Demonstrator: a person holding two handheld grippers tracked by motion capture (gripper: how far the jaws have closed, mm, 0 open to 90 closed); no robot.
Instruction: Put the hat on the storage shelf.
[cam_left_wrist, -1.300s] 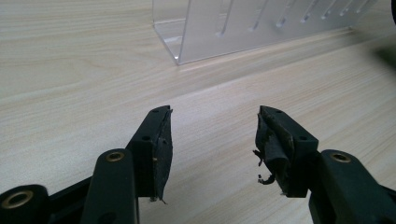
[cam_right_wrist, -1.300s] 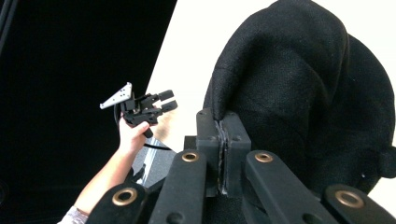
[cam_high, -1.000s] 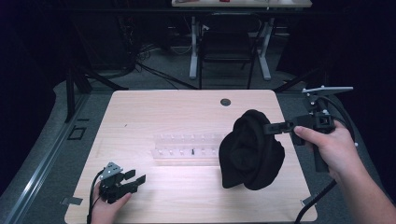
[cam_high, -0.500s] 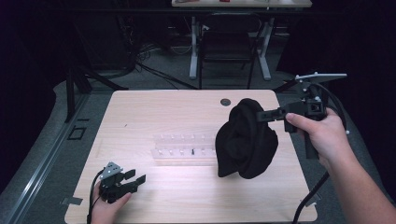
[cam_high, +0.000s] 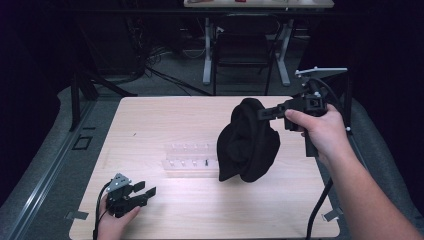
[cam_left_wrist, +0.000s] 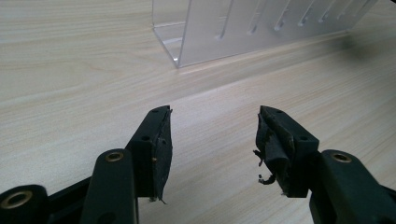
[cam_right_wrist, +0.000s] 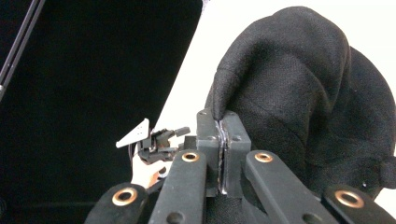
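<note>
step: carrying black cloth (cam_high: 248, 142) above table (cam_high: 160, 115) | right gripper (cam_high: 263, 113) clamped on cloth | left gripper (cam_high: 145, 192) jaws apart, empty, near-left | next: lower cloth beside clear rack (cam_high: 190, 160)

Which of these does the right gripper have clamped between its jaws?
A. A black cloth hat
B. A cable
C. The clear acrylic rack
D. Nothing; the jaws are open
A: the right gripper has its jaws pressed together on a fold of the black cloth hat, which hangs from it above the table.
</note>
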